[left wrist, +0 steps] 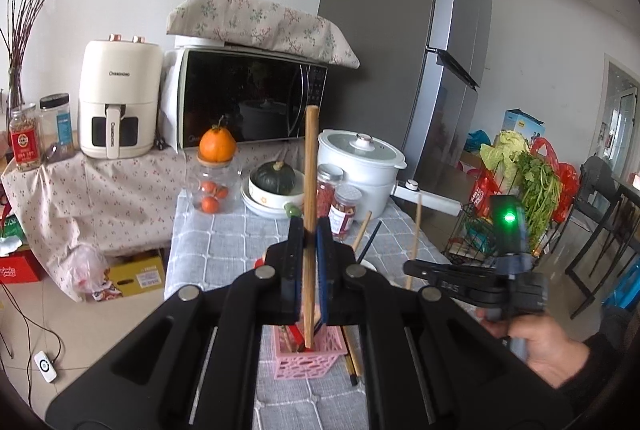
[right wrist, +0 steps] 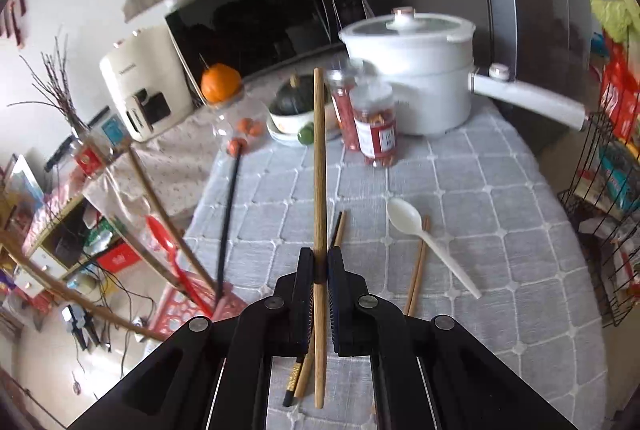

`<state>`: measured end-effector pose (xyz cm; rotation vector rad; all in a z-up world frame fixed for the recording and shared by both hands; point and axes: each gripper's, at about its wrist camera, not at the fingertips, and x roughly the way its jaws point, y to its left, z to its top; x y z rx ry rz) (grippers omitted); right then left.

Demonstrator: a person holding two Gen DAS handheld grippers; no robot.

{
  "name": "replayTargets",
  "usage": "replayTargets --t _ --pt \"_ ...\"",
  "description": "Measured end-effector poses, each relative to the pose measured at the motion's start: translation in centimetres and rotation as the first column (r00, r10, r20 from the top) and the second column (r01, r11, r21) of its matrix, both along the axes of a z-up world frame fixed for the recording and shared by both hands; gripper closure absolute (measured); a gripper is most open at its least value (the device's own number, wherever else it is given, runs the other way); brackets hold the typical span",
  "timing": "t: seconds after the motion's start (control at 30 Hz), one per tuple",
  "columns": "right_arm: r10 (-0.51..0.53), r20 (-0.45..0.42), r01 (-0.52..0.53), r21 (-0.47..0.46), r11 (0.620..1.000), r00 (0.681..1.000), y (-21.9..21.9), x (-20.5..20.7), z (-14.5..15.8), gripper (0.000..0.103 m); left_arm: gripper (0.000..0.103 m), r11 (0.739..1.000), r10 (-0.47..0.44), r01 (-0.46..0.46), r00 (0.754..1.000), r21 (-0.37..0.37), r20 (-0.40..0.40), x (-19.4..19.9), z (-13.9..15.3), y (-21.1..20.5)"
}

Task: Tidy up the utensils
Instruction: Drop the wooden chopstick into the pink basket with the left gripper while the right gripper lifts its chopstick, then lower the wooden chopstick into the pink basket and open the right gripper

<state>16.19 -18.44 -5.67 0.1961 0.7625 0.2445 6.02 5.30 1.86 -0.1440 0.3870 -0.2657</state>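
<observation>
Left wrist view: the left tool (left wrist: 310, 230) is clamped on a wooden chopstick (left wrist: 310, 166), its lower tip inside the pink basket (left wrist: 308, 362) at lower centre. The right tool (right wrist: 320, 262) grips another chopstick (right wrist: 319, 150). An off-centre release could drop one onto the bench (right wrist: 500, 214).

Left wrist view: looks forward along the left gripper (left wrist: 310, 234) from above the near table edge, level, facing the microwave (left wrist: 252, 102) and fridge (left wrist: 404, 42) at the far wall. Basket (left wrist: 308, 358) lies close beneath; right gripper (left wrist: 416, 266) enters at right.

Right wrist view: looks forward along the right gripper (right wrist: 320, 262), tilted so the scene leans, pitched down onto the tablecloth (right wrist: 500, 230), close to it.

Shared: microwave (right wrist: 264, 14), pot (right wrist: 416, 70), jars (right wrist: 376, 134), orange (right wrist: 221, 82), squash (right wrist: 292, 100), basket (right wrist: 188, 298), tablecloth (left wrist: 224, 242).
</observation>
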Motion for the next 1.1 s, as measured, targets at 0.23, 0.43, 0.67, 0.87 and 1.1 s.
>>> replayTargets --t 0.23,0.43,0.67,0.87,1.1 --pt "0.024 0.132 -0.025 0.007 1.000 0.991 0.4 -3.6 4.3 0.096 0.096 1.000 0.015 -0.015 1.000 0.017 -0.014 1.0 -0.5 -0.6" --pt "0.026 0.212 -0.031 0.020 0.999 0.977 0.7 -5.5 6.1 0.096 0.096 0.997 0.027 -0.021 0.996 0.076 -0.081 2.7 -2.7 -1.4" --pt "0.027 0.263 -0.037 0.034 0.999 0.964 1.2 -6.0 6.3 0.096 0.096 0.991 0.001 0.018 0.990 0.133 -0.139 4.3 -5.1 -2.4" --pt "0.023 0.306 -0.048 0.073 0.996 0.952 1.5 -6.1 6.3 0.096 0.064 0.991 0.000 0.022 0.987 0.132 -0.159 4.2 -5.0 -2.5" --pt "0.029 0.353 -0.068 0.100 0.993 0.935 3.0 -6.3 6.6 0.096 0.034 0.994 0.058 -0.040 0.983 0.104 -0.176 3.3 -4.1 -0.4"
